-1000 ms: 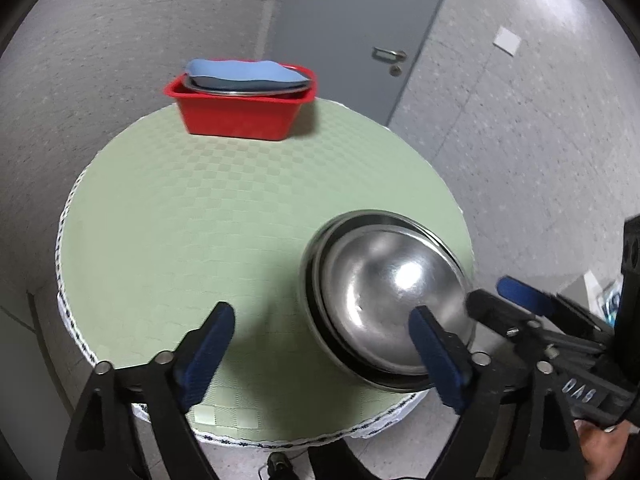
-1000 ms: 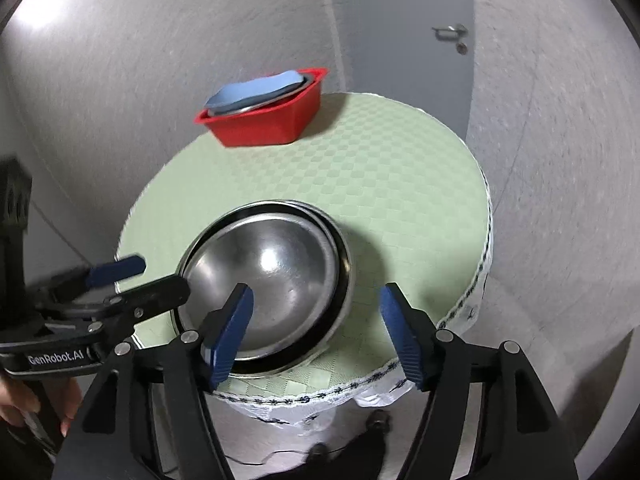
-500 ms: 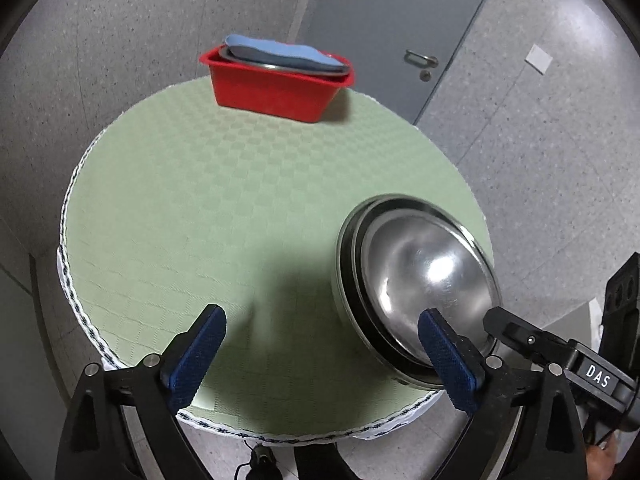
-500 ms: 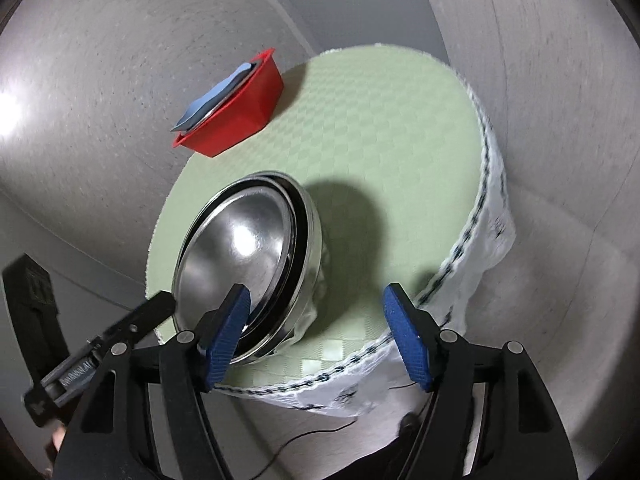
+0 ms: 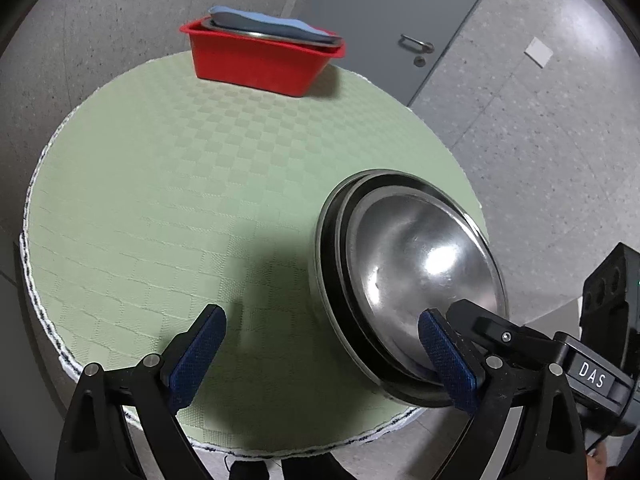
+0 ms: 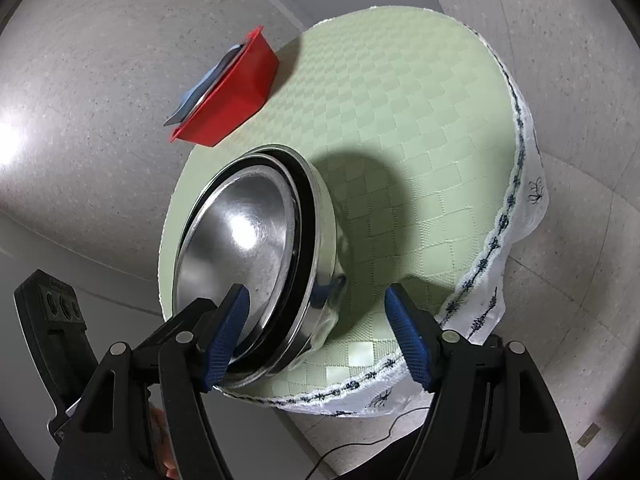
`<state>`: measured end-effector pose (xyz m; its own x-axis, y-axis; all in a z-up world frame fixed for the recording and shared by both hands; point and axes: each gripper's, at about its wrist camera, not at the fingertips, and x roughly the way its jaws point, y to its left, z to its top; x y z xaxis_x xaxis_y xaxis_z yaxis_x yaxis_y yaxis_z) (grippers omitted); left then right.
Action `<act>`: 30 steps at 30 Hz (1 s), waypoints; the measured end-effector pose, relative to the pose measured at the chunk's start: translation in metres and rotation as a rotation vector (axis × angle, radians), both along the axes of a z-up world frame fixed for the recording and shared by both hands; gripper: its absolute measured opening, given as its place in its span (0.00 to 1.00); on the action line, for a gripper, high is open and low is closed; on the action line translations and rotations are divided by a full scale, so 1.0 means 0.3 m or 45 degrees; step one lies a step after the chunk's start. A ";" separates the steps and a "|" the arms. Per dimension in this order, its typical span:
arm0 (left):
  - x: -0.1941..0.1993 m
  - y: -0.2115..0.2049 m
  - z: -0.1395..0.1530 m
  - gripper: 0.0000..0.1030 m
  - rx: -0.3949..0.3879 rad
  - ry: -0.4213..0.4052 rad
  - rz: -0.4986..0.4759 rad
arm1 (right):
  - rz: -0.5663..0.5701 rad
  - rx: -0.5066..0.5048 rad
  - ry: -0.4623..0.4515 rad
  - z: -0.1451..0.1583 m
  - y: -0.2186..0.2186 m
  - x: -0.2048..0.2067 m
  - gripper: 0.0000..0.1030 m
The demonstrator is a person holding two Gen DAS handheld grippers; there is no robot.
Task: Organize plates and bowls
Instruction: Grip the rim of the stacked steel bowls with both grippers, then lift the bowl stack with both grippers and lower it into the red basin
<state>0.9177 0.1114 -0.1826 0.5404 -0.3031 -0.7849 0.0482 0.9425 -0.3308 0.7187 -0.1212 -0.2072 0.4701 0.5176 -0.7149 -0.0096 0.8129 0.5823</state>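
- Two nested steel bowls (image 5: 408,276) sit at the near edge of the round table (image 5: 160,184), right in front of both tongs, and they look tipped up on one side.
- Risk as I see it: the stack is slick metal near the edge, so a nudge from either tong could slide it off or pop the inner bowl loose.
- Left gripper (image 5: 324,356) hangs wide open, its right pad at the bowls' near rim, left pad over bare cloth.
- Right gripper (image 6: 320,336) is wide open too, left pad against the inner bowl's face, rim between the pads; contact is hard to tell.
- Far ahead of both: red bin (image 5: 260,60) with a blue plate (image 5: 276,24) lying across its top.
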 end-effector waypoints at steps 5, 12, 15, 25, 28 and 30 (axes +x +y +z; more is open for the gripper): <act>0.033 0.009 -0.026 0.82 -0.025 0.007 -0.021 | 0.010 0.019 0.010 -0.014 0.003 0.023 0.63; 0.092 -0.020 -0.067 0.50 -0.094 0.048 -0.165 | 0.039 0.040 0.028 -0.037 0.033 0.050 0.41; 0.115 -0.017 -0.074 0.51 -0.087 0.041 -0.169 | 0.033 0.046 0.033 -0.036 0.024 0.054 0.40; 0.139 -0.008 -0.017 0.48 -0.064 -0.023 -0.157 | 0.061 0.037 -0.003 0.017 0.044 0.101 0.40; 0.150 0.004 0.018 0.48 -0.057 -0.059 -0.137 | 0.084 0.055 -0.026 0.045 0.057 0.135 0.40; 0.158 0.011 0.041 0.48 -0.052 -0.081 -0.126 | 0.099 0.067 -0.042 0.065 0.073 0.165 0.40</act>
<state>0.9650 0.1147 -0.1704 0.5547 -0.3884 -0.7359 0.1627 0.9180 -0.3618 0.7683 -0.0992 -0.1876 0.4496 0.5898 -0.6708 -0.0915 0.7774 0.6223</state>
